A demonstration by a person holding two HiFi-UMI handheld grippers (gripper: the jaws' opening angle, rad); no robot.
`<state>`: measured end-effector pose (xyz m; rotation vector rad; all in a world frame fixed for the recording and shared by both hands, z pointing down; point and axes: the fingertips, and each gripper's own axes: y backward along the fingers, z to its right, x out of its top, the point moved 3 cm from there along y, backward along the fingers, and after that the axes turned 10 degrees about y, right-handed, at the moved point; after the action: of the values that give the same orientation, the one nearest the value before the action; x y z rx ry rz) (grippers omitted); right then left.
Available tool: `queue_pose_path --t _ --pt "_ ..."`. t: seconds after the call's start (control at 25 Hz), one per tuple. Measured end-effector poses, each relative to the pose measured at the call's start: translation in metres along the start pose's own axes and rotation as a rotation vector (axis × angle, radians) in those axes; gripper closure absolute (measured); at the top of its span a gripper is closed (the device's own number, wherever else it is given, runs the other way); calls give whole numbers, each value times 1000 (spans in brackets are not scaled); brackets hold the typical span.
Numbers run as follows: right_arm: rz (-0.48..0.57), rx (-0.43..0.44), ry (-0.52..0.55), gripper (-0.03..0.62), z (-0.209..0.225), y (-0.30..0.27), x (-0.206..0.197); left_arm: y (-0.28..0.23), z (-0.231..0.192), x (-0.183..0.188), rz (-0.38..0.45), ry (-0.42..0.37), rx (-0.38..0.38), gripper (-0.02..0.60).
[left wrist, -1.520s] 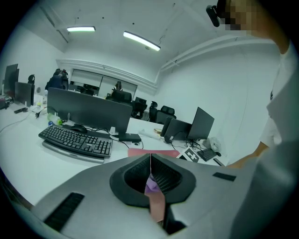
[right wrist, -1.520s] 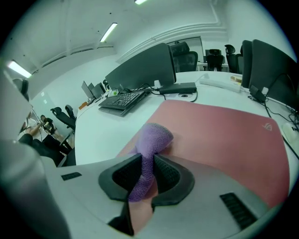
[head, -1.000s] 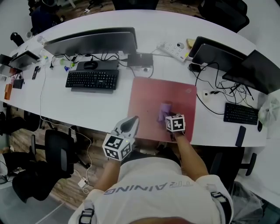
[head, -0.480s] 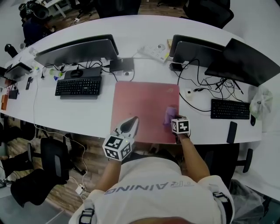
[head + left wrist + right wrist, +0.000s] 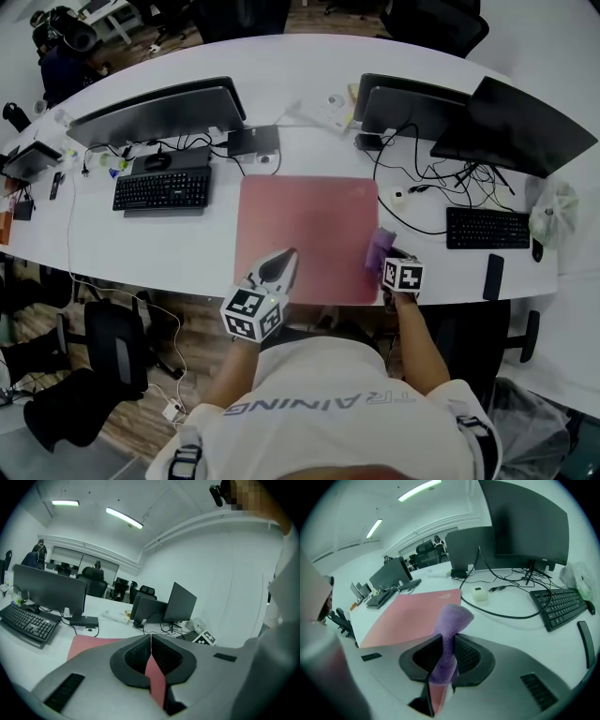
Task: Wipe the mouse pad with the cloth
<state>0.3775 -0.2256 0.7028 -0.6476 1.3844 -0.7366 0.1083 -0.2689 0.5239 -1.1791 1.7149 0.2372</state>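
My head camera looks steeply down from well above, taking in my left gripper (image 5: pixel 284 258) and right gripper (image 5: pixel 387 259). Each gripper's camera rides close behind its jaws, facing forward, low over the desk (image 5: pixel 187 239). All three share the mouse pad (image 5: pixel 305 234) ahead of my jaws.

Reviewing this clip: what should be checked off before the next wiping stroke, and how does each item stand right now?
1. Cloth gripped: right gripper is shut on the purple cloth. Ok.
2. Cloth over the mouse pad: it sits at the pad's right edge, partly off. Not ok.
3. Cloth pressed onto the pad: cannot tell.
4. Pad surface free of objects: ok.
5. Left gripper empty: jaws together, nothing between. Ok.
6. Black cable clear of the stroke: lies on the table beyond the pad's right edge. Ok.
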Motion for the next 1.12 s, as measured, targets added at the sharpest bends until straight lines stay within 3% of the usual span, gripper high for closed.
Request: queue_pose_path --t 0.24,0.6,0.84,1.12 --pt "136 110 47 502 -81 18 42 36 -41 5 12 26 67 549" --pt "200 301 159 502 -245 -2 97 120 -123 15 44 72 137 549" --pt "163 434 230 502 -355 -27 99 181 -179 17 72 104 208 549" --pt "16 550 347 502 -463 -65 53 231 -223 7 86 144 257 549"
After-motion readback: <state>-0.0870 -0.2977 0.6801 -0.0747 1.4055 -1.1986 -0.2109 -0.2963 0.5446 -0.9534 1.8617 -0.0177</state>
